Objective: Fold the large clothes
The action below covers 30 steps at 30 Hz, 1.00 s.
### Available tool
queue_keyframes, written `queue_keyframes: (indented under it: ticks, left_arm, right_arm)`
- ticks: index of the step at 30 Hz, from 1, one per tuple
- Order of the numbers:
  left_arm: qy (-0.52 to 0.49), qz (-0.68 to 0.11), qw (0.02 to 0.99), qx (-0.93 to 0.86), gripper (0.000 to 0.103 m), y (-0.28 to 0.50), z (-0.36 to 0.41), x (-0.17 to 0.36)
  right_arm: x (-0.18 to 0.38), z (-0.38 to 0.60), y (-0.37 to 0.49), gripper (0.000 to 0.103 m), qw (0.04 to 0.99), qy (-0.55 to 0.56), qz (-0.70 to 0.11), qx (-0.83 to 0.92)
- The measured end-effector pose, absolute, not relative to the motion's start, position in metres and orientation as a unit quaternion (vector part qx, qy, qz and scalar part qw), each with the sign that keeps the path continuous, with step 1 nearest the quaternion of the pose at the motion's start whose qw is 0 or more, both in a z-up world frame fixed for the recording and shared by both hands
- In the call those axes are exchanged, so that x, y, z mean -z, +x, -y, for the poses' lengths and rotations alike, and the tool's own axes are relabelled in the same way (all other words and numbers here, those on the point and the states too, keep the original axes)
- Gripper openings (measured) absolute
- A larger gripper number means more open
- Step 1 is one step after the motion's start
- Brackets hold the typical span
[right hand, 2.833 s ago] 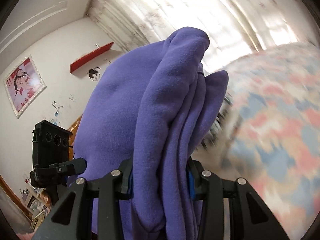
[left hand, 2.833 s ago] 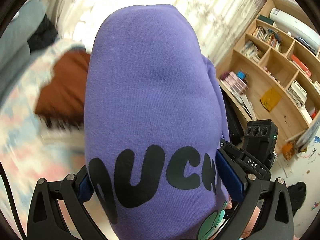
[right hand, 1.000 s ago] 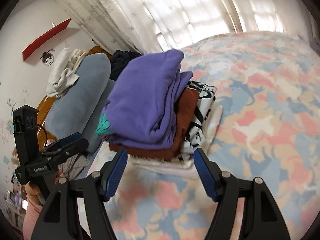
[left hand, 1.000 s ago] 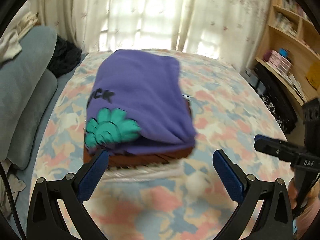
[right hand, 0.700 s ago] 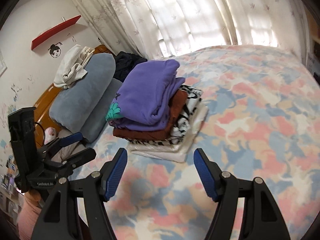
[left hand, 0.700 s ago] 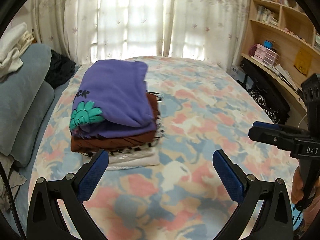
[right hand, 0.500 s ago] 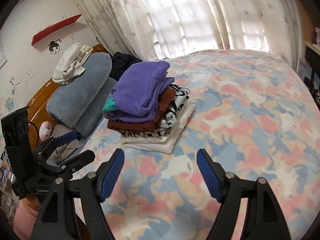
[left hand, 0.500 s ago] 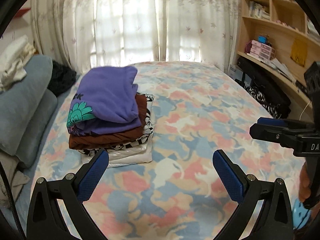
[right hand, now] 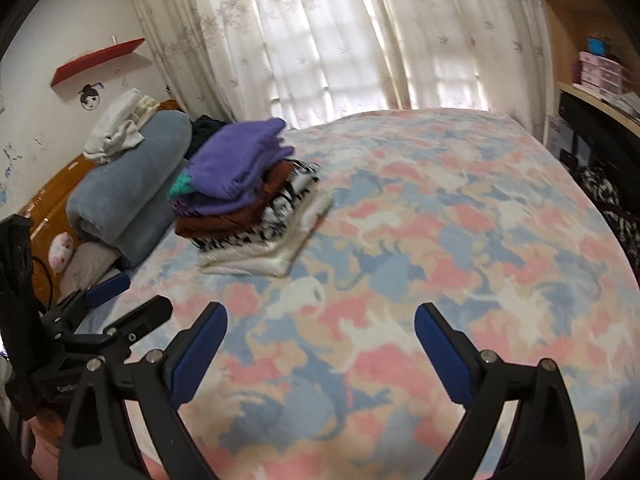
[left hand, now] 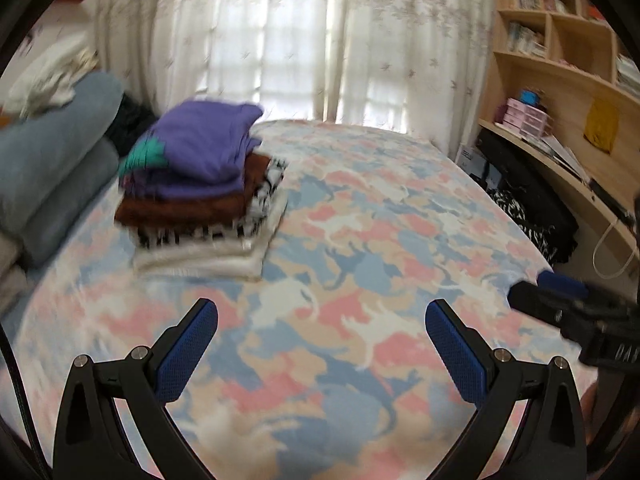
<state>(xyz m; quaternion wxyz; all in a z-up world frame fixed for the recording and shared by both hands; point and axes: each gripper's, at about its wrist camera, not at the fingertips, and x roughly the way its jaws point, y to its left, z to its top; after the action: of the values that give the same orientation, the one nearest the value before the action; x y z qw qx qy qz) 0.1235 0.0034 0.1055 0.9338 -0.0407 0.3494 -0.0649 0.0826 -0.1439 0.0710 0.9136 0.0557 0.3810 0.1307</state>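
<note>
A folded purple sweatshirt (left hand: 204, 146) with a green print lies on top of a stack of folded clothes (left hand: 208, 216) at the far left of the bed; it also shows in the right wrist view (right hand: 240, 160). Under it lie a brown garment (right hand: 240, 216), a black-and-white one and a white one. My left gripper (left hand: 320, 320) is open and empty, well back from the stack over the patterned bedspread (left hand: 380, 280). My right gripper (right hand: 320, 324) is open and empty too. Each gripper shows in the other's view: the right one (left hand: 568, 304), the left one (right hand: 116, 300).
Grey rolled bedding (right hand: 128, 188) with white clothes on it lies left of the stack by the headboard. Curtains (left hand: 300, 40) hang behind the bed. A wooden bookshelf and desk (left hand: 560, 100) stand on the right, with dark bags (left hand: 532, 216) beside the bed.
Both grippers let go of the purple sweatshirt onto the stack, opened, and have pulled back from it, so the stack looks smaller and farther away.
</note>
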Motion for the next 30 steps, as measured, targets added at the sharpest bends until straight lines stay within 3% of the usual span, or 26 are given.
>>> queue_keyframes:
  ticks: [9,30]
  left_arm:
    - [-0.042,-0.369,0.928,0.026,0.103,0.09,0.011,-0.072]
    - [-0.024,-0.388,0.921,0.028,0.103,0.075,0.034,-0.062]
  right_arm:
    - [-0.041,0.165,0.039,0.095,0.92,0.064,-0.377,-0.09]
    - [-0.018,0.163,0.02,0.095,0.909,0.065,-0.403,-0.087]
